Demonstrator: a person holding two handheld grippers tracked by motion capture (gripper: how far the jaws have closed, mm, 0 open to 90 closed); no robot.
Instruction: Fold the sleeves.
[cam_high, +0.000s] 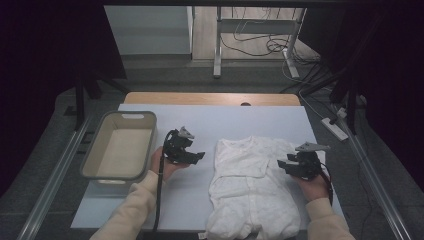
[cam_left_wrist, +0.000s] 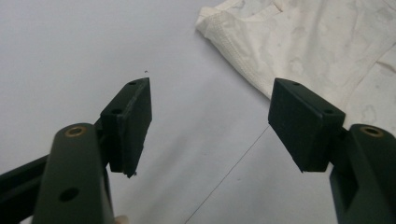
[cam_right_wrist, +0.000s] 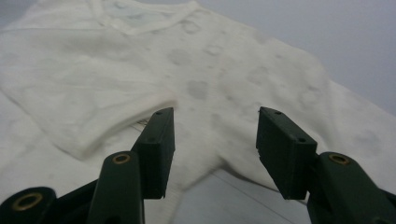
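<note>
Two tongs (cam_high: 196, 156) (cam_high: 283, 167), garment (cam_high: 250, 187) btwn them.

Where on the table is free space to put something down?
Bare table lies beyond the white garment and between it and the grey bin, around the left gripper. The right edge is crowded by the right gripper.

You have a cream-white baby garment (cam_high: 252, 187) lying flat and spread out on the pale table sheet, right of centre. Its neckline points away from you, its legs toward the near edge; the fabric looks wrinkled, with faint spots.
</note>
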